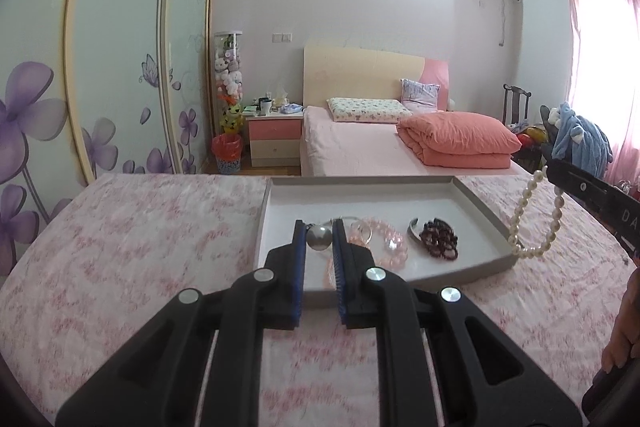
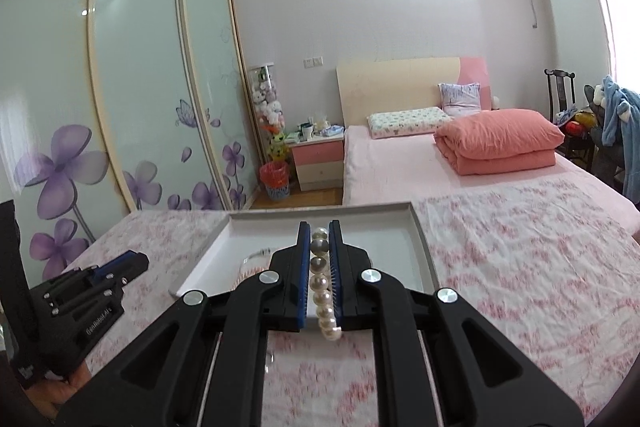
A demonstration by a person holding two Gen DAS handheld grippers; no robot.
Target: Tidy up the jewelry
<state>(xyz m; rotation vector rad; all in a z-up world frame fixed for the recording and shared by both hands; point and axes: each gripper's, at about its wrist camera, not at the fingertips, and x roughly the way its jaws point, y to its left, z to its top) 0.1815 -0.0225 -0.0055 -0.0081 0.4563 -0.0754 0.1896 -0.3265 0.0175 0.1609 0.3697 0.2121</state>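
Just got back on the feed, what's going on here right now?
The right gripper is shut on a pearl bracelet, holding it up by the right edge of the gray tray. The left gripper hovers open in front of the tray, holding nothing. In the tray lie a pink bead bracelet, a dark red bead bracelet and a silver bangle.

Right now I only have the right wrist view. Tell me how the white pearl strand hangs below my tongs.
Observer: The white pearl strand droops as a loop from the right tongs, with its low end by the near right corner of the grey rectangular tray.
Operator: Report what lies nearest it in the tray.
Observer: A dark red bead bracelet, left of the loop.
Operator: Name its neighbour.
Observer: A silver metal bangle lies against its left side.
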